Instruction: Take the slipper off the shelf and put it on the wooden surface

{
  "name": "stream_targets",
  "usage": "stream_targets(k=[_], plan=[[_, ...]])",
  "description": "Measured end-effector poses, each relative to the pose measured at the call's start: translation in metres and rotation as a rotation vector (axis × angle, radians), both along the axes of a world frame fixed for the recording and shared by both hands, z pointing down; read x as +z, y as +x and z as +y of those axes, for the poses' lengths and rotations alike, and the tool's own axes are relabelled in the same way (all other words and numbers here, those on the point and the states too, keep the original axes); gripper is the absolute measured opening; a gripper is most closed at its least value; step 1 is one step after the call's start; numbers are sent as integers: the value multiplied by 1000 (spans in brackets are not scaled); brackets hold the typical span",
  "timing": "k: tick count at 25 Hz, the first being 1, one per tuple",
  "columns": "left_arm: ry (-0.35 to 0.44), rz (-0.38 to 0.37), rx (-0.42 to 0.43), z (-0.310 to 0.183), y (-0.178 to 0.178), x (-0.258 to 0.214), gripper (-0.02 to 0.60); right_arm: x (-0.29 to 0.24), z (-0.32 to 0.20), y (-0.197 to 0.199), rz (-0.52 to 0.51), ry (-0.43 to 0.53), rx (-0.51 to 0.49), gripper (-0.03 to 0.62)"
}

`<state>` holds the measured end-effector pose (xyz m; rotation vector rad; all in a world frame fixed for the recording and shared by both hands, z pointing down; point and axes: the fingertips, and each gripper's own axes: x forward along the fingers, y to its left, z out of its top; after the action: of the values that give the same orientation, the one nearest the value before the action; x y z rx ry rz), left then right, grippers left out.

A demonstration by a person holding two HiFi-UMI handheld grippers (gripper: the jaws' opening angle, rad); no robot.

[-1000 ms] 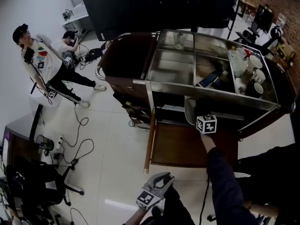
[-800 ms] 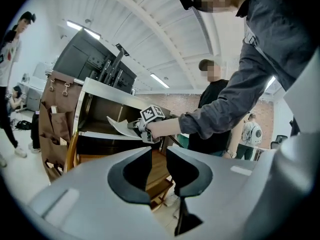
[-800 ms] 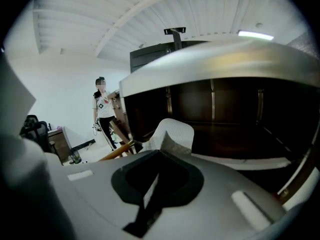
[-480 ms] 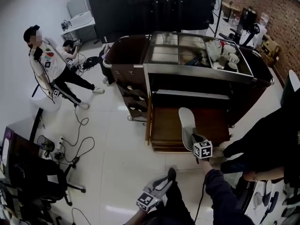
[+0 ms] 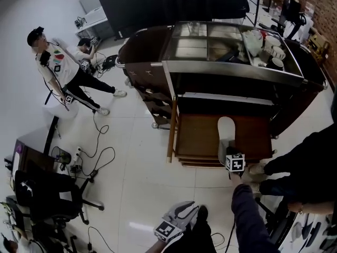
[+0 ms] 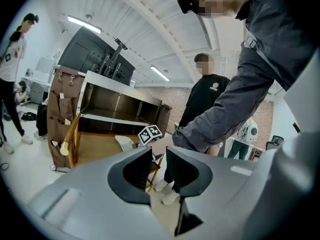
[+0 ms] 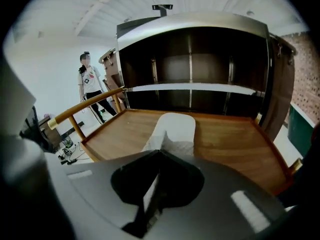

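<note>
Moving part is the right claw; the left claw just hangs low by the person's legs, spread and empty. Right one is pressed together on the near end of the white slipper. A second ago that slipper was up at the shelf; now it's low over the wooden surface, maybe touching, can't tell. Seems only the release is left.

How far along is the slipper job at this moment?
Done: the white slipper is off the shelf and lies on the wooden surface. In hand: the right gripper is shut on its near end. To do: release it. The left gripper is open, empty.
</note>
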<state>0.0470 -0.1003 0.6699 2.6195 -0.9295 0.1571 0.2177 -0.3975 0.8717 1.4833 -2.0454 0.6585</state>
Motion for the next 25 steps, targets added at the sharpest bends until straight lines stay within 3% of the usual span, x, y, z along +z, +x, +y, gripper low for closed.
stream_targets(k=[5,7,11,18,25], plan=[[10,-1,-20,-36,16,7,98,20,0,2,-50,-8,-9,44],[4,2,-17,-46,22,5,98,5,6,-3,-89,8,-20,128],[19,5,8,-52,33,-6,100,-52,43,-12,-189,73,-39,140],[72,34,69,-5,32,-47,100,-191,212,-58,-366,210,-134,130],[117,104,75,83,4,-85,100,-277,371,-99,-390,368,-158,127]])
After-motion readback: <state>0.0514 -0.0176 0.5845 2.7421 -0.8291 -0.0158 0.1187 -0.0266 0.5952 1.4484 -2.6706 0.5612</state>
